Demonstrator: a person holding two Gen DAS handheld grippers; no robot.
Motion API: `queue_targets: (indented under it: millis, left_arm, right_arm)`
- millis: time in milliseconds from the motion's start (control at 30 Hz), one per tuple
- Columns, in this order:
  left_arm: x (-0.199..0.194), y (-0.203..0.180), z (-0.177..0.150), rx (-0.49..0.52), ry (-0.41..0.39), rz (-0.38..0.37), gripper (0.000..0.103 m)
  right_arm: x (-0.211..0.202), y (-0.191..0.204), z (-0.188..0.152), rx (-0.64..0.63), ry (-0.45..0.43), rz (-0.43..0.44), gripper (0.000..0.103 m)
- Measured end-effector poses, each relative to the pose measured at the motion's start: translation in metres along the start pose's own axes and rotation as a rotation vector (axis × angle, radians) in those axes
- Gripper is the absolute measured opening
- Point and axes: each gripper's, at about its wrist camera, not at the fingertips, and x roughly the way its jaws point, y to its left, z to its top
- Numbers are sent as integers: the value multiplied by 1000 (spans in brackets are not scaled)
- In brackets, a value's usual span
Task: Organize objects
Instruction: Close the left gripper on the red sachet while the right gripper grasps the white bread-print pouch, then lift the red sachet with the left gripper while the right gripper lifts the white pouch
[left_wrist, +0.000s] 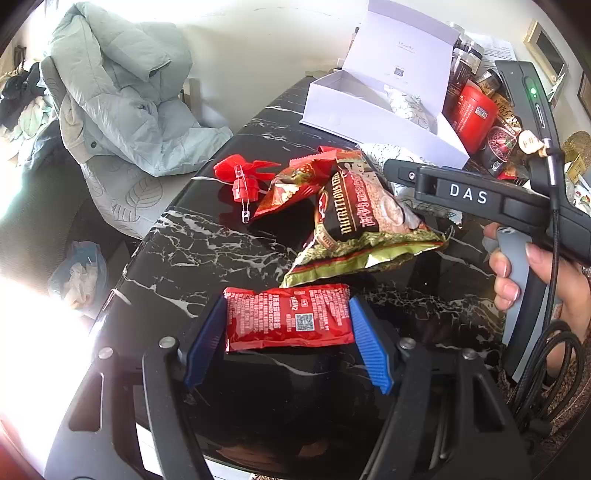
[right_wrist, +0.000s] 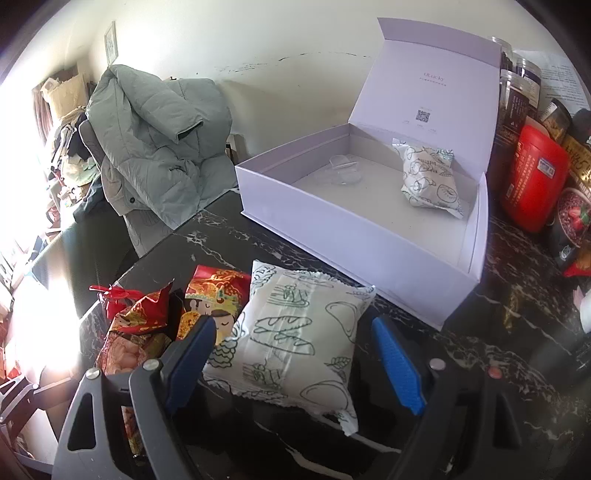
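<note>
My left gripper (left_wrist: 286, 306) is shut on a red sauce packet (left_wrist: 288, 325), with a blue pad at each short end, low over the black marble table (left_wrist: 207, 251). A white pouch printed with bread drawings (right_wrist: 295, 343) sits between the pads of my right gripper (right_wrist: 293, 323), which is shut on it, above two red snack bags (right_wrist: 214, 295). In the left wrist view the right gripper (left_wrist: 391, 170) reaches in from the right, held by a hand (left_wrist: 517, 266). The open white box (right_wrist: 332, 229) beyond holds a second pouch (right_wrist: 430, 181) and a clear plastic piece (right_wrist: 343, 170).
A green and black snack bag (left_wrist: 365, 229), a red bag (left_wrist: 291, 184) and a red bow clip (left_wrist: 240, 173) lie mid-table. Jars and a red canister (right_wrist: 535, 181) crowd the right side by the box. A grey coat (right_wrist: 159, 140) hangs over a chair past the table's left edge.
</note>
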Motion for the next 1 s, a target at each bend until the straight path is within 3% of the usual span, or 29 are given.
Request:
queue_targets:
  millis: [133,167,567,1000]
  left_arm:
    - [1,-2,0,10,1,16,67]
    - [1,-3,0,11,3,16,67]
    - [-5,-27,-13,47,26,-60,67]
    - [-7,-78,-31,202,25,-95,67]
  right_arm:
    - [-1,-4,-4,13,-25,9,62]
    - [-2,-4,-5,6,-25,3,60]
    - [-38,-23,-38,-10,21,43,59]
    - [-98,-45,-97,-50,53,61,59]
